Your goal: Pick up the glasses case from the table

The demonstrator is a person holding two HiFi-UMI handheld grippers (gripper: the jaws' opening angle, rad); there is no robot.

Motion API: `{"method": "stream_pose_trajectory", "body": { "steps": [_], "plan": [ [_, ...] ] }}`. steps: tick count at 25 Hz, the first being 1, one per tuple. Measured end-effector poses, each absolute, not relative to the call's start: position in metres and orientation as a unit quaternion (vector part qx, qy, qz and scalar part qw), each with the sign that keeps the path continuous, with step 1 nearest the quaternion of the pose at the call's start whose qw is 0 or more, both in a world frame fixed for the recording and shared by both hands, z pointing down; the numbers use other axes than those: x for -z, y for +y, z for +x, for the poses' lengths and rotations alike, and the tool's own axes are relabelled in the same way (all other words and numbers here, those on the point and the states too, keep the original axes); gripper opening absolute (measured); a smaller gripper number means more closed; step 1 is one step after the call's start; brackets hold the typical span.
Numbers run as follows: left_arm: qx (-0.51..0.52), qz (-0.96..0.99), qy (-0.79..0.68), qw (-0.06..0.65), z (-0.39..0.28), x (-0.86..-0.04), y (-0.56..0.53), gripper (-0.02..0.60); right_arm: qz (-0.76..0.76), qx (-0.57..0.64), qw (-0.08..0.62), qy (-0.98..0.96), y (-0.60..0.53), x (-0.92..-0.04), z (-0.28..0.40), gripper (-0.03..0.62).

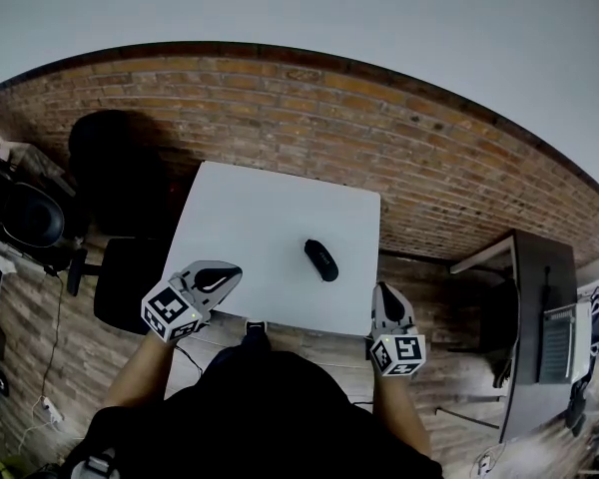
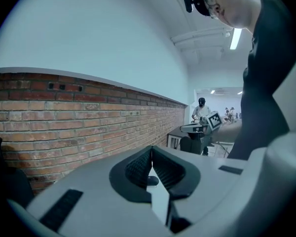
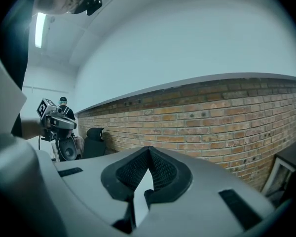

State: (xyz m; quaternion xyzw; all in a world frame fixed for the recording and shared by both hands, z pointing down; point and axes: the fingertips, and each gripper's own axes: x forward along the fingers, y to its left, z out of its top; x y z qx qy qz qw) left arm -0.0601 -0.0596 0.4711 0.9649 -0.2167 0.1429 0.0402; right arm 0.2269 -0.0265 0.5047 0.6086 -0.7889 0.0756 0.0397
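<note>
A black oval glasses case [image 1: 321,259] lies on the white table [image 1: 270,218], right of its middle. My left gripper [image 1: 233,273] hovers over the table's near left edge, left of the case and apart from it. Its jaws meet at the tip in the left gripper view [image 2: 152,150], with nothing gripped. A dark bit of the case [image 2: 152,180] shows through the gap behind the tips. My right gripper [image 1: 382,290] hangs at the table's near right corner, also clear of the case. It is shut and empty in the right gripper view [image 3: 149,150].
A brick wall [image 1: 309,118] runs behind the table. A black chair [image 1: 128,282] stands at the table's left side, with dark equipment [image 1: 25,216] further left. A dark desk [image 1: 539,297] stands to the right. The person's body fills the near edge.
</note>
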Motion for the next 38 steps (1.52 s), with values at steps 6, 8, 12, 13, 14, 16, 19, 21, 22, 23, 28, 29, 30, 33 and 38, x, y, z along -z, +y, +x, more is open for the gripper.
{"method": "stream_pose_trajectory", "body": {
  "steps": [6,8,12,13,14,16,19,21,22,23,28,29,30,33,38],
  "plan": [
    [-0.142,0.968,-0.204,0.037,-0.054,-0.469,-0.094,0.012,0.611,-0.089,0.045,-0.785,-0.051,-0.512,0.226,0.015],
    [-0.140,0.969,-0.199,0.038,-0.050,-0.468,-0.105,0.012,0.610,-0.093,0.048,-0.785,-0.058,-0.515,0.225,0.015],
    [-0.138,0.972,-0.188,0.039,-0.045,-0.465,-0.128,0.012,0.609,-0.097,0.051,-0.786,-0.075,-0.516,0.219,0.015],
    [-0.138,0.972,-0.186,0.038,-0.045,-0.466,-0.134,0.012,0.610,-0.098,0.050,-0.785,-0.079,-0.516,0.218,0.015],
    [-0.137,0.972,-0.185,0.038,-0.044,-0.465,-0.140,0.012,0.611,-0.099,0.050,-0.784,-0.083,-0.515,0.218,0.015],
    [-0.133,0.973,-0.184,0.040,-0.043,-0.463,-0.151,0.012,0.613,-0.101,0.052,-0.782,-0.090,-0.516,0.218,0.015],
    [-0.128,0.974,-0.182,0.039,-0.042,-0.459,-0.167,0.012,0.611,-0.104,0.058,-0.782,-0.106,-0.517,0.215,0.015],
    [-0.127,0.975,-0.178,0.038,-0.044,-0.459,-0.174,0.012,0.610,-0.107,0.059,-0.783,-0.114,-0.517,0.212,0.015],
    [-0.127,0.975,-0.178,0.038,-0.046,-0.460,-0.178,0.012,0.609,-0.109,0.058,-0.784,-0.117,-0.517,0.210,0.015],
    [-0.127,0.975,-0.178,0.040,-0.048,-0.460,-0.181,0.012,0.608,-0.111,0.059,-0.784,-0.120,-0.517,0.207,0.015],
    [-0.121,0.976,-0.177,0.044,-0.055,-0.458,-0.200,0.012,0.604,-0.118,0.051,-0.787,-0.135,-0.514,0.197,0.015],
    [-0.121,0.976,-0.175,0.044,-0.057,-0.458,-0.204,0.012,0.604,-0.120,0.051,-0.786,-0.139,-0.514,0.196,0.015],
    [-0.122,0.976,-0.175,0.044,-0.059,-0.459,-0.207,0.012,0.604,-0.122,0.050,-0.786,-0.142,-0.515,0.195,0.015],
    [-0.123,0.977,-0.171,0.045,-0.064,-0.460,-0.219,0.012,0.607,-0.134,0.052,-0.782,-0.152,-0.518,0.191,0.015],
    [-0.120,0.978,-0.164,0.046,-0.070,-0.462,-0.235,0.012,0.612,-0.142,0.056,-0.776,-0.171,-0.515,0.183,0.015]
  ]
}}
